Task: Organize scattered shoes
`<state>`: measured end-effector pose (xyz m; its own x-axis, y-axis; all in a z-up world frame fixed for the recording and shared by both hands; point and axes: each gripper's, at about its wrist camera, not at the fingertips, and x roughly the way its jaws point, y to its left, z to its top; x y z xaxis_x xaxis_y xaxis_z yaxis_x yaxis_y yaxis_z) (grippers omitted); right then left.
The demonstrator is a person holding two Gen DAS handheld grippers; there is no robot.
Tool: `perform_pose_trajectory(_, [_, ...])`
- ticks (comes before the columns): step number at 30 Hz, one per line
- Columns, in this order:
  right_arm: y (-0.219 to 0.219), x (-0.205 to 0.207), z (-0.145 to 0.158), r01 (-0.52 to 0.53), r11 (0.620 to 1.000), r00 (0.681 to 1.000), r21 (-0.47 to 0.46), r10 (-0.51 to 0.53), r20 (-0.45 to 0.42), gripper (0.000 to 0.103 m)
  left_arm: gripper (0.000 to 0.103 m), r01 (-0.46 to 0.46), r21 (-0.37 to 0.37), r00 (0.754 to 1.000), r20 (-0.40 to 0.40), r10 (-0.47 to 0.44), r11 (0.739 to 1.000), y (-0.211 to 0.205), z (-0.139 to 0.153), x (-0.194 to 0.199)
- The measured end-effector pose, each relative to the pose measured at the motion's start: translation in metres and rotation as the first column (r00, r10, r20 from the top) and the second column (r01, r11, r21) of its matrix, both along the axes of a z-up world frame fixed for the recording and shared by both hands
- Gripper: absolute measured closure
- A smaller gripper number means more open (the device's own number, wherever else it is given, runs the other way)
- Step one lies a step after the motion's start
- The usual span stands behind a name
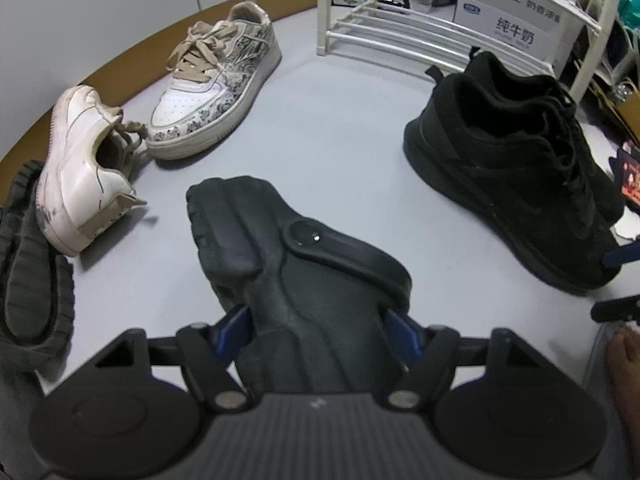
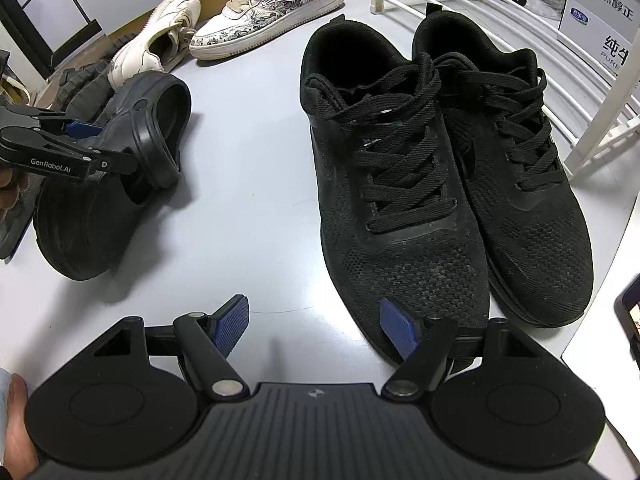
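Note:
My left gripper (image 1: 316, 332) is shut on a dark rubber clog (image 1: 304, 272), its blue pads pressed to both sides of it. From the right wrist view the clog (image 2: 120, 168) sits tilted in the left gripper (image 2: 100, 148), toe low over the grey table. A second dark clog (image 1: 32, 264) lies sole-up at far left. Beside it a plain white sneaker (image 1: 84, 168) lies on its side, and a patterned white sneaker (image 1: 216, 88) stands upright. A pair of black lace-up sneakers (image 2: 400, 184) stands side by side. My right gripper (image 2: 314, 328) is open at their toes, holding nothing.
A white slatted shoe rack (image 1: 420, 36) stands at the back right, right behind the black pair. Milk cartons (image 1: 516, 28) and bottles sit beyond it. A phone (image 2: 630, 312) lies at the right table edge. A brown rim bounds the table (image 1: 320, 140) at the back left.

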<state>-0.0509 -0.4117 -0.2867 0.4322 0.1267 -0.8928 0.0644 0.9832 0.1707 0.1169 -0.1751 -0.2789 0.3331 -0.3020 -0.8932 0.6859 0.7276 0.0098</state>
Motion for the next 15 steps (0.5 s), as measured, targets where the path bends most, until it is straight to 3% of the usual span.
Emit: perform_pose_trajectory(15, [0.004, -0.001, -0.002, -0.008, 1.000, 1.000, 0.018, 0.008, -0.015, 0.026, 0.028, 0.190, -0.090, 0.981, -0.032, -0.194, 0.978, -0.039, 0.001, -0.032])
